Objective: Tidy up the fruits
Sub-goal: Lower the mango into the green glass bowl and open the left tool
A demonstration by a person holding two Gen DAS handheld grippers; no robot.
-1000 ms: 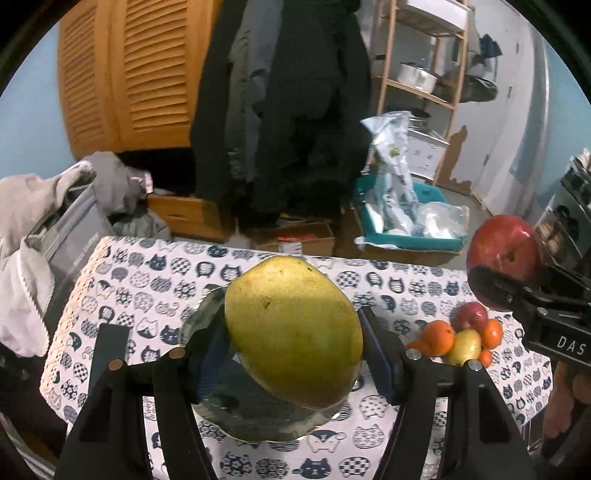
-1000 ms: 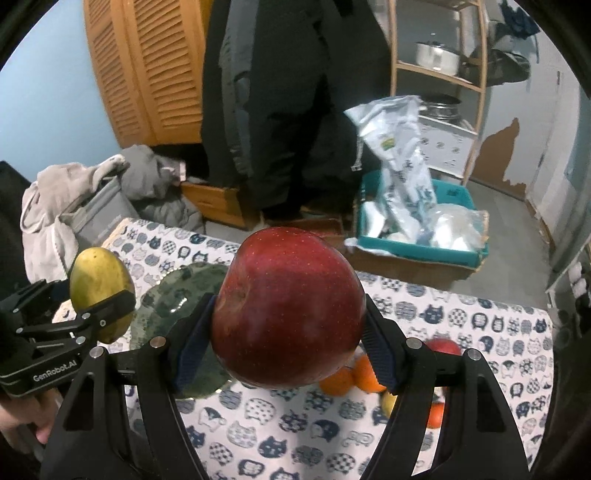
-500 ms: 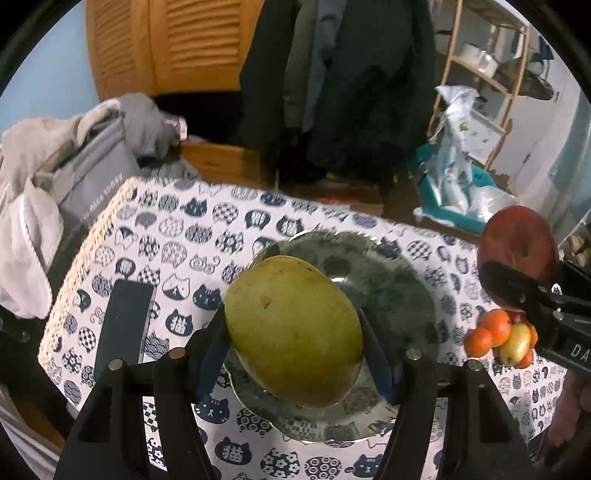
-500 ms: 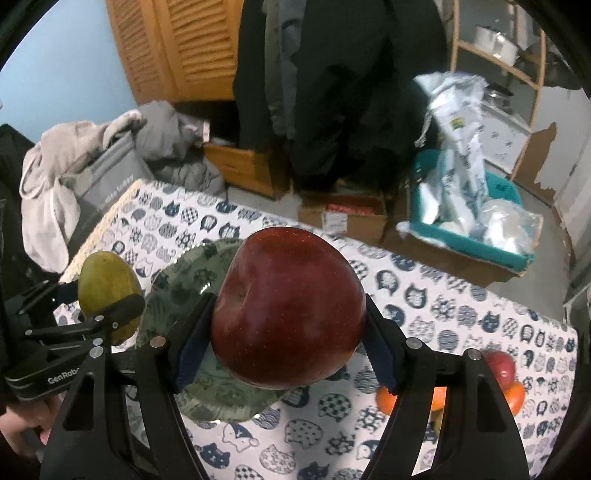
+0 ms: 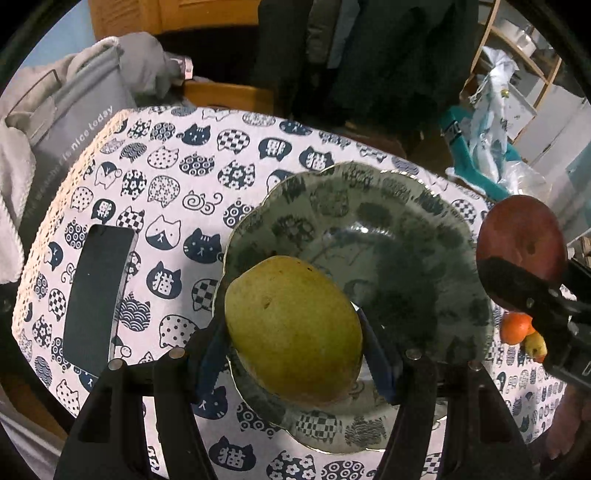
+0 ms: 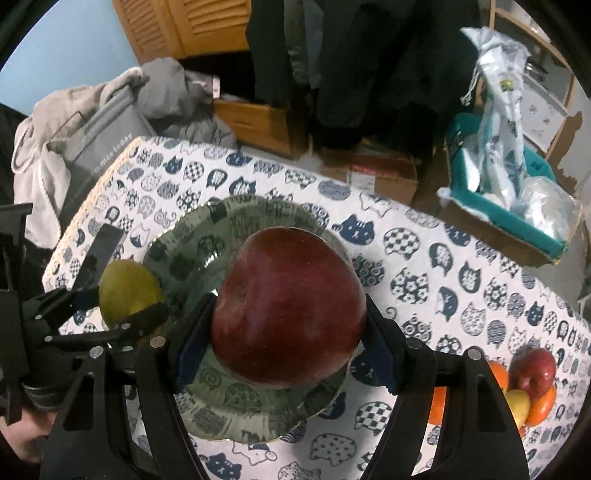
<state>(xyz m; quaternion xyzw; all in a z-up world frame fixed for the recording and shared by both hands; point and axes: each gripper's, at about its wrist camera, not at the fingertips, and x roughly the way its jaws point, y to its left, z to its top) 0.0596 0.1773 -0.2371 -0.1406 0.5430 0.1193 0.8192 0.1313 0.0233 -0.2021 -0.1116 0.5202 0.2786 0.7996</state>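
The counter wears a white cloth printed with dark blue cat faces, and a green patterned plate sits left of its middle. The left tool clamps a yellow-green mango above the plate's near-left rim; the right tool clamps a red apple over the plate's centre. A dark phone lies flat at the left. Small oranges and apples cluster at the near right. Beyond the far edge stand a louvred wooden cabinet, hanging dark coats, a grey bag and a teal bin on the floor.
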